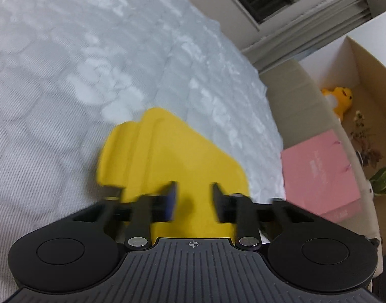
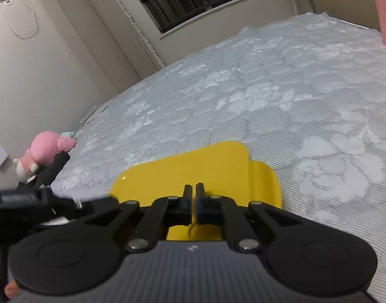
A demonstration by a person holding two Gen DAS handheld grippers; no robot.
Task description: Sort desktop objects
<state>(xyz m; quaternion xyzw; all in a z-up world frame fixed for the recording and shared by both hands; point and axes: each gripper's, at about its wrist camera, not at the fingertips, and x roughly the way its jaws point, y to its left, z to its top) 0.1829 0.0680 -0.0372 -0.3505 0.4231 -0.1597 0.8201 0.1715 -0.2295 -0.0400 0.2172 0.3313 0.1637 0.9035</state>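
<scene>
Yellow plastic container (image 1: 182,156): lies on the quilted bed (image 1: 66,75), just before both grippers; left gripper (image 1: 194,197): fingers parted, straddling the container's near part, blurred, grasp not established; right gripper (image 2: 194,202): pinched nearly together over the container (image 2: 193,171), grip unclear; pink box (image 1: 319,176): right of the container, beside the bed; pink plush (image 2: 41,154): at the bed's left edge.

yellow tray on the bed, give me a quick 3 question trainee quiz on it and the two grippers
1. True or false: the right gripper has its jaws wide apart.
2. What does the yellow tray lie on: A mattress, B cardboard box, C pink box?
3. Fill in: the left gripper sits with its jaws ____ over the tray.

Key: 1 false, they are nearly together. 2 A. 3 open.
</scene>
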